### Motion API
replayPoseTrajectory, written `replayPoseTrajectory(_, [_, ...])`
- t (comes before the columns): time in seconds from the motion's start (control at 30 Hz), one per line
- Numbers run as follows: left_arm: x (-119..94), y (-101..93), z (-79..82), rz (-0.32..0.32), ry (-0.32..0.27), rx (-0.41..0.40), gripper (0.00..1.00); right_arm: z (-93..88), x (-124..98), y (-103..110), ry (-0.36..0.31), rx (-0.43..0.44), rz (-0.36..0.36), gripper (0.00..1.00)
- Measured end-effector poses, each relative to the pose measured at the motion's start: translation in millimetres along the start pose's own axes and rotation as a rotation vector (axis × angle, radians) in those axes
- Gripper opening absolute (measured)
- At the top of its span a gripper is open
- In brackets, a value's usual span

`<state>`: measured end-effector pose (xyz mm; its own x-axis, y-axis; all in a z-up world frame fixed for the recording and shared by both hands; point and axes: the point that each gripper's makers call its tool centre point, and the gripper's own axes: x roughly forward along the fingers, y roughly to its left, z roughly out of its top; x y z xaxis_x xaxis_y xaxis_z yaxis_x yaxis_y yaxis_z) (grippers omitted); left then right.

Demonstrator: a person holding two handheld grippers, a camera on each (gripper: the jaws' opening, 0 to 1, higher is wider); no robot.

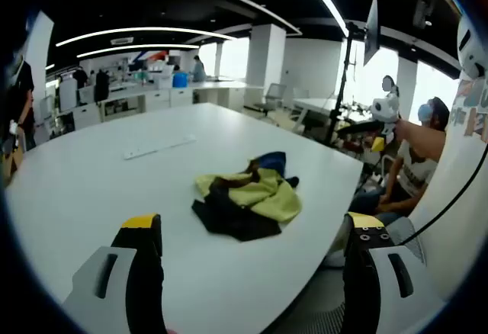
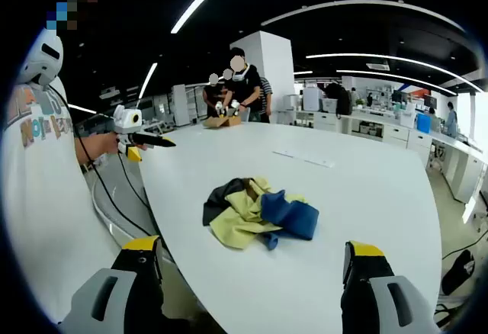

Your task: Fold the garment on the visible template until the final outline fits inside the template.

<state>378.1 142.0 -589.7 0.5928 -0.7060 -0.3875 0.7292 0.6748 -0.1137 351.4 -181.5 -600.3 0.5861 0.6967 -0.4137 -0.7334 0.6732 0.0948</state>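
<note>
1. A crumpled garment (image 1: 245,197) of yellow-green, black and blue cloth lies in a loose heap on a large white table (image 1: 107,189), toward the table's near rounded edge in the left gripper view.
2. In the right gripper view the same garment (image 2: 258,213) sits near the middle of the table (image 2: 366,197), with the blue part toward the right of the heap, the yellow-green in the middle and the black at the left.
3. The left gripper (image 1: 252,231) hangs above the table's near edge, its two yellow-tipped jaws spread wide with nothing between them; the garment lies ahead of it, apart from both jaws.
4. The right gripper (image 2: 252,254) is likewise spread wide and holds nothing, with the garment ahead of it and apart from the jaws.
5. A long white power strip (image 1: 158,147) lies flat on the table beyond the garment in the left gripper view; in the right gripper view it (image 2: 303,158) shows as a pale bar farther back.
6. I cannot make out any template outline on the tabletop.
7. The person's white printed shirt (image 2: 46,189) fills the left of the right gripper view.
8. A seated person (image 1: 408,162) is beside the table at the right of the left gripper view.
9. Two people (image 2: 236,82) stand at the table's far end over a cardboard box (image 2: 217,121).
</note>
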Motion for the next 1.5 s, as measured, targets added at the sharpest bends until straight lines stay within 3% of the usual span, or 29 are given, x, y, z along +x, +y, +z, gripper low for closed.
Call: replayPoseTrajectory(1.5, [1.6,1.4,4.7,-0.01,0.002,0.013,0.95,1.5,2.4,-1.6,0.006,-0.011,-0.001,0.97])
